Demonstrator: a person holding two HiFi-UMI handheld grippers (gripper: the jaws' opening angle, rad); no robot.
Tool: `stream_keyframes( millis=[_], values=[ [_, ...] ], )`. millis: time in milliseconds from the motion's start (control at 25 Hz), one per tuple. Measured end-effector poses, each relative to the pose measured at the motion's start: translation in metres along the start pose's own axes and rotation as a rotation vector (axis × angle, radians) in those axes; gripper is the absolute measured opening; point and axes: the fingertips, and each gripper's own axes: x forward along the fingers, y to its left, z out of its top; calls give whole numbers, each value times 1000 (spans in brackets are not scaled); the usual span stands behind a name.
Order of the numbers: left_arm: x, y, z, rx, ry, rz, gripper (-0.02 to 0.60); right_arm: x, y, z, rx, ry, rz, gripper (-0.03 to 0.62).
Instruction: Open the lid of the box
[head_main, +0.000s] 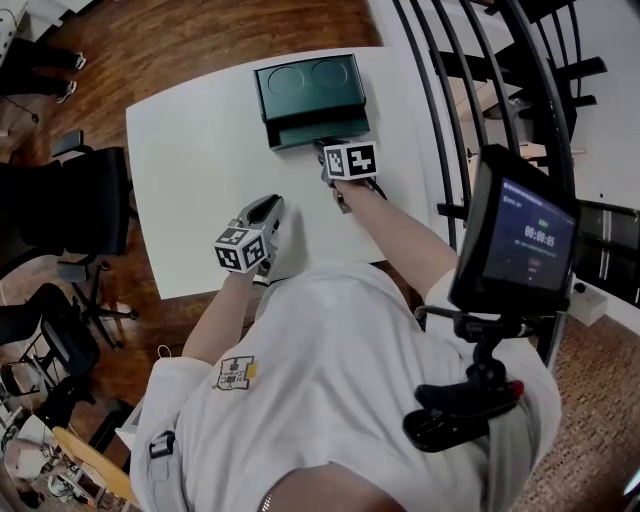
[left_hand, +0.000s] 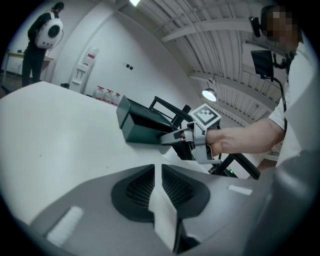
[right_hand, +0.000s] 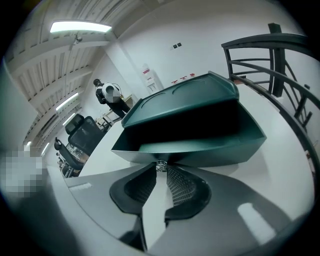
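Pinching small knob (right_hand: 160, 165) at box (right_hand: 210, 145) front, right gripper (right_hand: 161, 171) jaws nearly closed: likely hold for raising lid (right_hand: 180, 97). Box at table (head_main: 190, 180) far edge. Left gripper (left_hand: 158, 170) resting aside, jaws pressed together, empty.

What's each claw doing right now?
Left claw: closed, empty.
Right claw: closed on a small metal knob at the front edge of the box.

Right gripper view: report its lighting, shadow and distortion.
Right gripper view: the ceiling light flares upper left; inside the box is deep shadow; fisheye bends the railing; the tongs, shut on the knob, look sharp.
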Motion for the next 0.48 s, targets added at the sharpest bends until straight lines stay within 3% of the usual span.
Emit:
stream_keyframes(
  millis=[240, 480],
  values=[
    [-3, 3, -9, 6, 6, 30, 17, -13, 7, -46, -4, 11, 14, 61],
    [-6, -15, -9, 26, 7, 38, 17, -28, 5, -45, -7, -7, 16, 64]
  ],
)
